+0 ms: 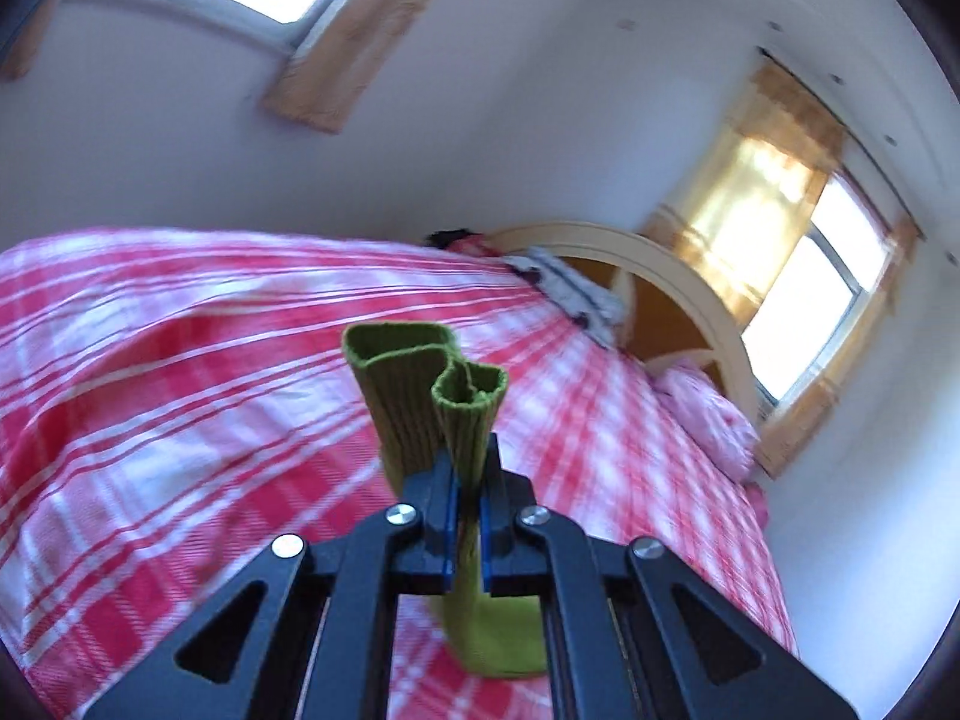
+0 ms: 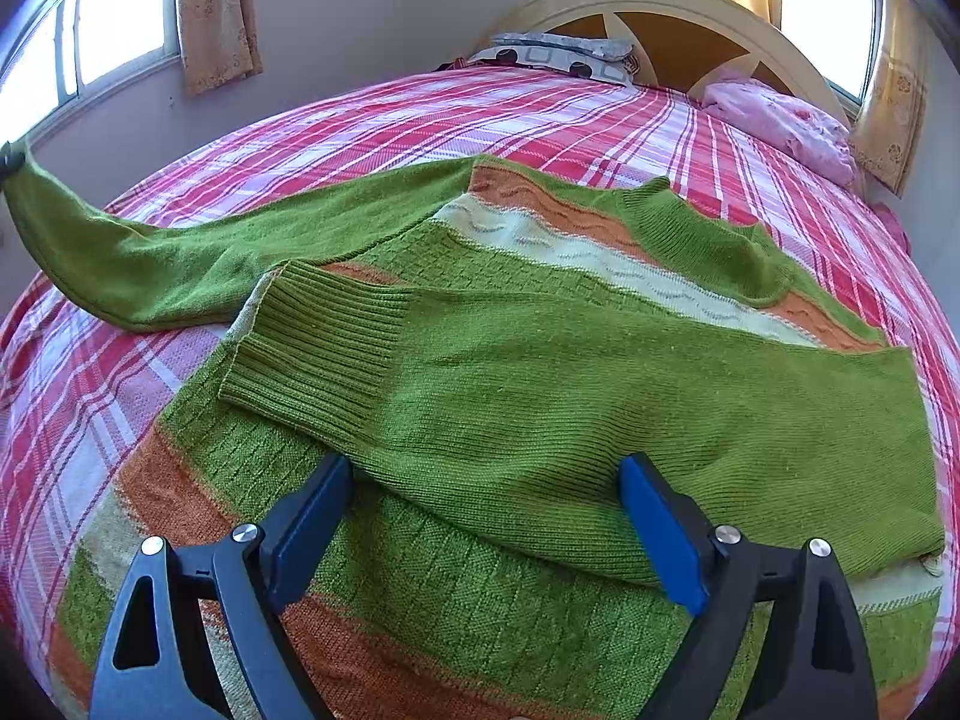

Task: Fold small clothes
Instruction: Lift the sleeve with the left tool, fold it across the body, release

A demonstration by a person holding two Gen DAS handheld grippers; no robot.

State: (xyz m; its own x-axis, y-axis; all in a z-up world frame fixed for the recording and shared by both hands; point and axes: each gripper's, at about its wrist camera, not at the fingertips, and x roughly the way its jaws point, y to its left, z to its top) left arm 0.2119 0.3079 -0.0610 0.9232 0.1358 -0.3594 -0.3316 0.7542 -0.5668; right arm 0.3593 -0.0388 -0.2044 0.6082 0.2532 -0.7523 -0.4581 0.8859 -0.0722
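A green knit sweater with orange and pale stripes lies flat on the bed. One sleeve is folded across its body, with the ribbed cuff at the left. The other sleeve stretches out to the far left and is lifted at its end. My left gripper is shut on that sleeve's ribbed green cuff and holds it above the bed. My right gripper is open and empty, low over the folded sleeve, one finger on each side of it.
The bed has a red and white plaid cover. A patterned pillow and a pink pillow lie by the curved headboard. Curtained windows stand at left and right.
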